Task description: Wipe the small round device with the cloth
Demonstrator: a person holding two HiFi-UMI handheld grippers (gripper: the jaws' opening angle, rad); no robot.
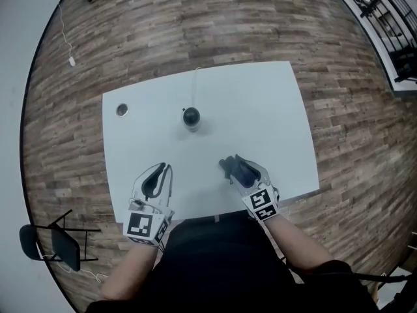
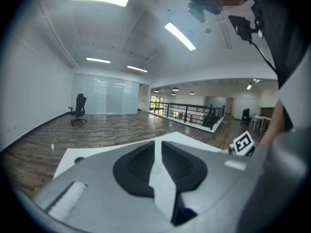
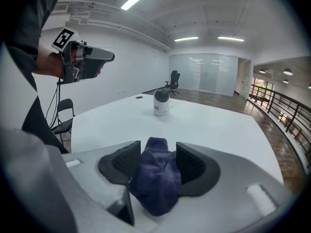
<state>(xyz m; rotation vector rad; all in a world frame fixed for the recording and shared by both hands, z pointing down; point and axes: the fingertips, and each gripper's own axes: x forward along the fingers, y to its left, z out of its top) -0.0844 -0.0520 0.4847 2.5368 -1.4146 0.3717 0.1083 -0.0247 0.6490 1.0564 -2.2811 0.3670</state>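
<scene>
Right gripper view | right hand-held gripper [image 3: 158,152] grips bunched blue cloth [image 3: 155,183] | left hand-held gripper [image 2: 158,149] closed | device [image 3: 161,103]: white, black-domed

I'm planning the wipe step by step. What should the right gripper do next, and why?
Probably carry the right gripper forward and left toward the small round device. Its jaws hold the blue cloth, while the device stands upright farther up the table, apart from the cloth, so wiping cannot start yet.

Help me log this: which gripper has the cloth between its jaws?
The right gripper: a bunched dark blue cloth sits between its jaws. The left gripper has nothing between its jaws.
</scene>
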